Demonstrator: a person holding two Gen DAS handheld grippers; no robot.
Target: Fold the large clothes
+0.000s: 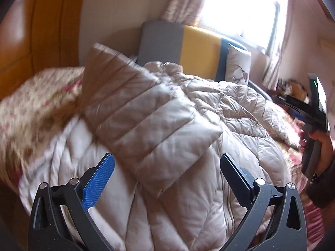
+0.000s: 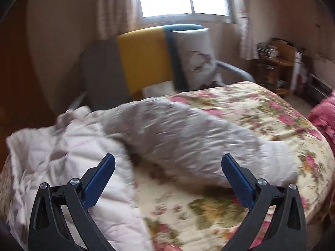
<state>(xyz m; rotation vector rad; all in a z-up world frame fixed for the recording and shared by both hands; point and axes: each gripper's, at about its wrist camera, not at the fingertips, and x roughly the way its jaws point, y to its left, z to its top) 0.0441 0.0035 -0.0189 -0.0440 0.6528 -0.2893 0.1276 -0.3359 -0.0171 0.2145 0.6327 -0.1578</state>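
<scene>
Two grippers, left gripper (image 1: 167,167) and right gripper (image 2: 167,167), stand wide apart, holding nothing. Quilted coat (image 1: 159,125) lies on the floral bedspread (image 2: 261,113).

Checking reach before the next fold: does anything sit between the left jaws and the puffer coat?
Nothing visible does. The left gripper hangs open directly over the puffer coat, with the folded-over sleeve just ahead.

My right gripper (image 2: 167,175) hangs jaws wide, nothing between them, above a pale quilted puffer coat (image 2: 69,152); its greyish sleeve (image 2: 188,138) lies across the floral bedspread (image 2: 261,113). All motion-blurred.
</scene>
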